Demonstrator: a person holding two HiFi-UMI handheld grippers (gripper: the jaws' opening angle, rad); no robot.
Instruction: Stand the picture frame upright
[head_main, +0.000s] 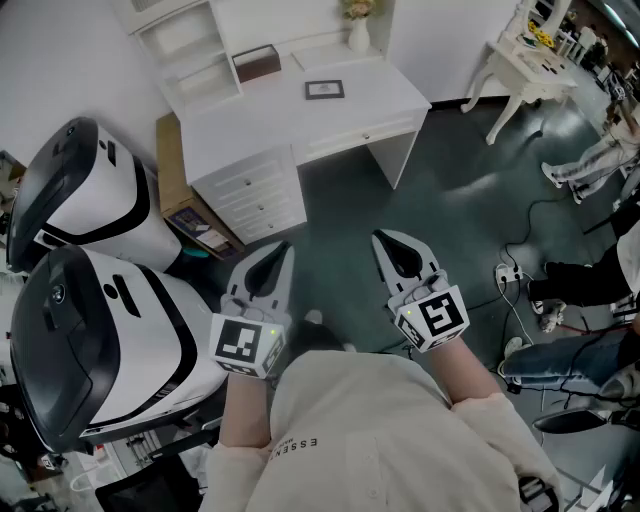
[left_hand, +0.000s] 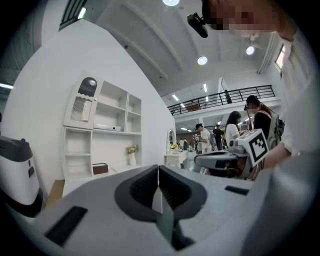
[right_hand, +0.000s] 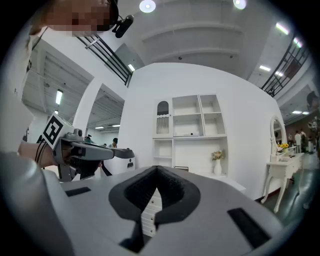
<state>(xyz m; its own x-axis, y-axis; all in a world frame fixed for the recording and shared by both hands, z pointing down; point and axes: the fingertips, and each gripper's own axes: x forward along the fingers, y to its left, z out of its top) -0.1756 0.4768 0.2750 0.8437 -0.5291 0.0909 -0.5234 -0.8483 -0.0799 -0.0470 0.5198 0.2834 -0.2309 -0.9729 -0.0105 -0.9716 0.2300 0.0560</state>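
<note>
A vase and brown box (both upright) top the white desk.

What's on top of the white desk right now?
A picture frame lying flat, with a brown box and a vase of flowers behind it. Whatever lies behind the box is covered.

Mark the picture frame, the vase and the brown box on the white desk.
picture frame (head_main: 324, 89): head view, centre of its face.
vase (head_main: 358, 38): head view, its white body.
brown box (head_main: 257, 62): head view, its top face.
</note>
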